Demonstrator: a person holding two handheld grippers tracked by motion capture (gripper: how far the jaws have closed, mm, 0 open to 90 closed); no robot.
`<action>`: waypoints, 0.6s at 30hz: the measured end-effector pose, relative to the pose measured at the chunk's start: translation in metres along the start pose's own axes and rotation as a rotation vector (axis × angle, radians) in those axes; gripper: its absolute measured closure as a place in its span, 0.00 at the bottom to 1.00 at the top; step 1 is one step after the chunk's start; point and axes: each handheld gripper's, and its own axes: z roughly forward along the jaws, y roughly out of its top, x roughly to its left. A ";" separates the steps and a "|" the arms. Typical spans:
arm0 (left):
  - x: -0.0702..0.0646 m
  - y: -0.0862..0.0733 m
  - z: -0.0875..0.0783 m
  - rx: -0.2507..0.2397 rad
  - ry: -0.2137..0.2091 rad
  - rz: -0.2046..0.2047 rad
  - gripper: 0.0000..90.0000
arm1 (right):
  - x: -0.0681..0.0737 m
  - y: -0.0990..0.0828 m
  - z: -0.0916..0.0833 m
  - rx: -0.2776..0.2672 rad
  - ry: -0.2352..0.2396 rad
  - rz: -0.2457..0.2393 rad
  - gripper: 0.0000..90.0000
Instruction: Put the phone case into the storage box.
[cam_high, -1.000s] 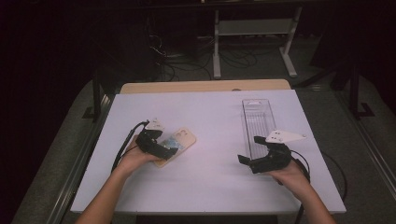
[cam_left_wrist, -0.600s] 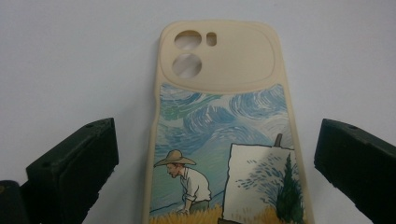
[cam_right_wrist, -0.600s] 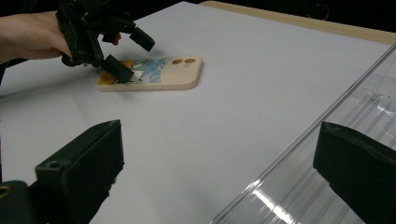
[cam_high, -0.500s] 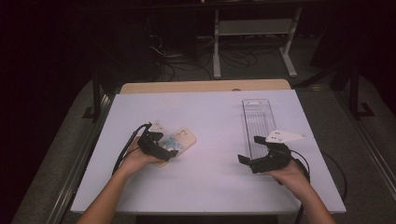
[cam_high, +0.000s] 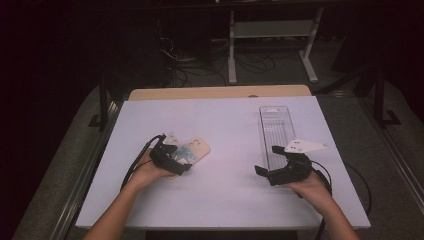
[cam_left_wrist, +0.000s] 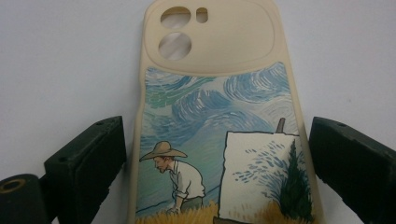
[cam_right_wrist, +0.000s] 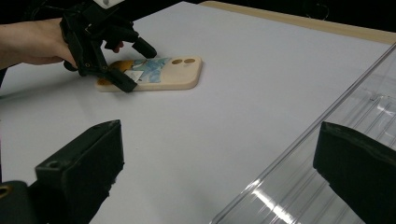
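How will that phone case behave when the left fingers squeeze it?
The phone case looks like an empty, soft-edged shell, so it probably flexes and weighs little. Lying flat on the smooth table, it may slide rather than lift. It likely won't roll or tip.

The phone case (cam_left_wrist: 219, 135) lies flat on the white table, picture side up. It is cream, with three camera holes at the end far from the fingers (cam_left_wrist: 88, 158). The picture shows swirly blue sky, a man in a straw hat and a white canvas. Its near end sits between the two black fingers, with small gaps on both sides
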 end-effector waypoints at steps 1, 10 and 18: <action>0.000 0.000 0.000 0.001 -0.005 -0.004 0.06 | 0.000 0.000 0.000 0.000 0.000 0.000 0.02; 0.000 -0.002 -0.002 0.000 -0.008 -0.005 0.11 | 0.000 0.000 0.000 0.000 0.000 -0.001 0.02; -0.002 -0.002 -0.001 -0.004 0.005 -0.001 0.11 | 0.000 0.000 0.000 0.000 -0.001 0.000 0.02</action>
